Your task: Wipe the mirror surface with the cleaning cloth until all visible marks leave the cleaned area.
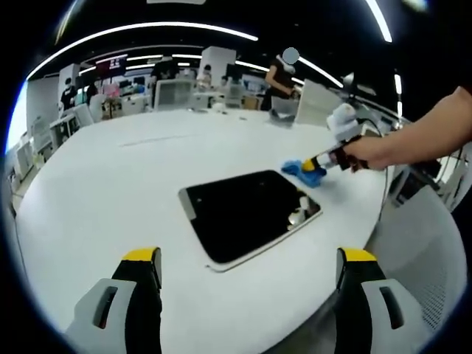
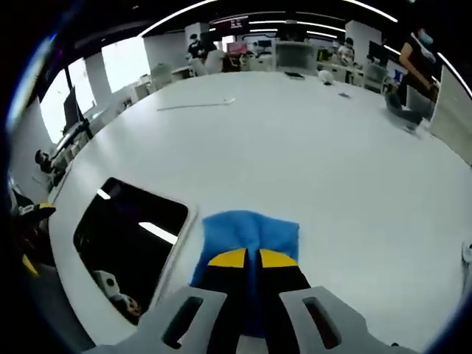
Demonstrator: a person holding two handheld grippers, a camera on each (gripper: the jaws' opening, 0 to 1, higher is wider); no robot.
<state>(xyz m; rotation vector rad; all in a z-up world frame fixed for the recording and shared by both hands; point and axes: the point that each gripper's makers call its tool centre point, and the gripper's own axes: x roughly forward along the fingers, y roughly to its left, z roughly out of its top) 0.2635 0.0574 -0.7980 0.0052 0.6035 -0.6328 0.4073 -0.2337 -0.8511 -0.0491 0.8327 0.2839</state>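
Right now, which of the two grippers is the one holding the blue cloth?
The right gripper: its jaws are pinched shut on the blue cloth beside the mirror. The left gripper stands open, holding nothing.

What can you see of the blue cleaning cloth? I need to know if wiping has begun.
The blue cleaning cloth looks soft and bunched, pinched between the shut jaws of the right tool. It lies on the white table, right beside the edge of the mirror rather than on its dark glass. The left gripper view shows it just past the mirror's far corner, so wiping doesn't appear to be under way.
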